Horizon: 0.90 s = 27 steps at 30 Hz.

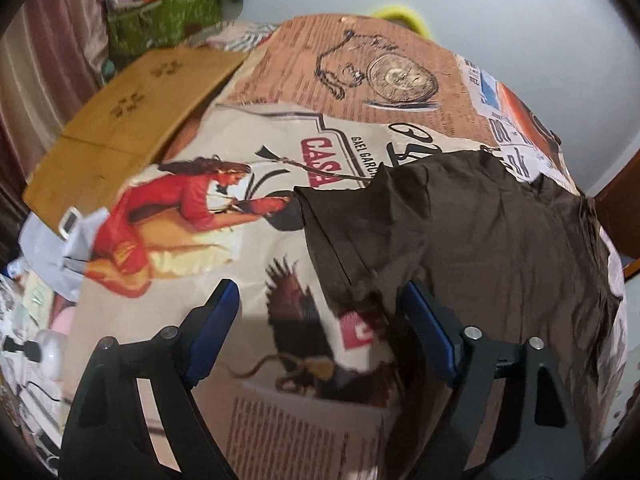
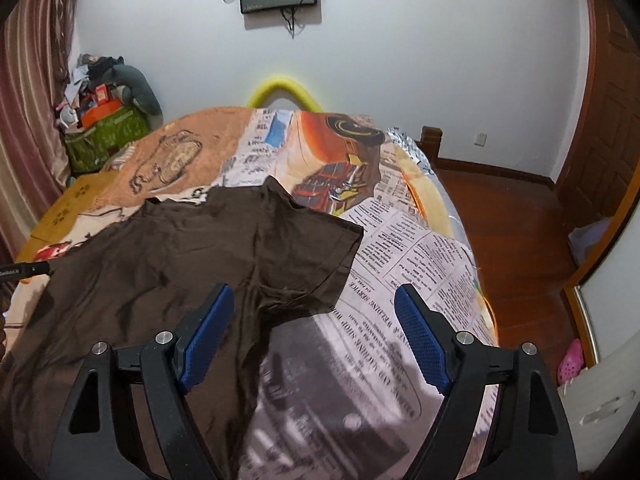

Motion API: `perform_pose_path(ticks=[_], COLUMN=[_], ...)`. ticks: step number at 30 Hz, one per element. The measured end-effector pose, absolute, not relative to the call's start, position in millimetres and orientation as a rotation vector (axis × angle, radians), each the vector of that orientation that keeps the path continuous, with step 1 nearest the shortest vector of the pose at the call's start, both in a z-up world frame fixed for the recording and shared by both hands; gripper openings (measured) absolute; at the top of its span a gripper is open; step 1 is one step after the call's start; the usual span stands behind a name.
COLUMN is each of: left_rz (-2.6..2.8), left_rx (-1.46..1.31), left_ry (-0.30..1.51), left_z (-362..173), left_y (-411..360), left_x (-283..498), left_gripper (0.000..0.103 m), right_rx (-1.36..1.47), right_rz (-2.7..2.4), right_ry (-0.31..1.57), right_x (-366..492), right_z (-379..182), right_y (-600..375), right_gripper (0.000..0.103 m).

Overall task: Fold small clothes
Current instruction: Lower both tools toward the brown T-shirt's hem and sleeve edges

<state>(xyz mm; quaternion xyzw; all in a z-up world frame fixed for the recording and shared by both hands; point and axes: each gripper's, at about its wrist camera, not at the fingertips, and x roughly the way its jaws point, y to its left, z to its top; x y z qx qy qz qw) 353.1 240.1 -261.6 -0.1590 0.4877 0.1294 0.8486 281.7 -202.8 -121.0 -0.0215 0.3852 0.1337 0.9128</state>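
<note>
A dark brown t-shirt [image 1: 472,232] lies spread flat on a bed covered by a printed sheet [image 1: 192,240]. In the left wrist view my left gripper [image 1: 318,296] is open above the sheet, with the shirt's left sleeve just ahead of it and its right finger over the shirt's edge. In the right wrist view the same shirt [image 2: 168,272] fills the left half. My right gripper [image 2: 314,300] is open above the armpit of the right sleeve [image 2: 316,248], holding nothing.
A wooden board [image 1: 120,120] lies at the bed's far left. A green bag [image 2: 104,136] of clutter stands in the corner by the curtain. Wooden floor [image 2: 520,232] and a door are on the right. A yellow foam arch [image 2: 280,92] sits behind the bed.
</note>
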Motion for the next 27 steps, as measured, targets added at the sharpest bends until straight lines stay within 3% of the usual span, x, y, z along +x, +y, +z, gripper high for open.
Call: perform_pose_path(ticks=[5, 7, 9, 14, 16, 18, 27], left_rz=[0.230, 0.222, 0.240, 0.240, 0.232, 0.237, 0.226], left_rx=[-0.443, -0.478, -0.497, -0.398, -0.362, -0.323, -0.197], left_ry=[1.029, 1.042, 1.071, 1.092, 1.109, 1.114, 0.977], left_z=[-269.7, -274.8, -281.9, -286.0, -288.9, -288.0, -230.9], left_y=[258.1, 264.0, 269.2, 261.5, 256.5, 250.8, 225.9], left_x=[371.7, 380.9, 389.5, 400.9, 402.7, 405.3, 409.2], left_gripper=[0.079, 0.073, 0.057, 0.035, 0.016, 0.008, 0.005], right_rx=[-0.027, -0.027, -0.034, -0.043, -0.048, -0.054, -0.054], right_rz=[0.286, 0.294, 0.303, 0.328, 0.335, 0.340, 0.342], right_ry=[0.839, 0.844, 0.850, 0.864, 0.868, 0.877, 0.857], right_x=[301.9, 307.1, 311.7, 322.8, 324.3, 326.3, 321.0], right_z=[-130.0, -132.5, -135.0, -141.1, -142.9, -145.0, -137.4], right_y=[-204.3, -202.0, -198.2, -190.8, -188.8, -187.6, -196.6], right_gripper=[0.080, 0.080, 0.080, 0.080, 0.080, 0.080, 0.080])
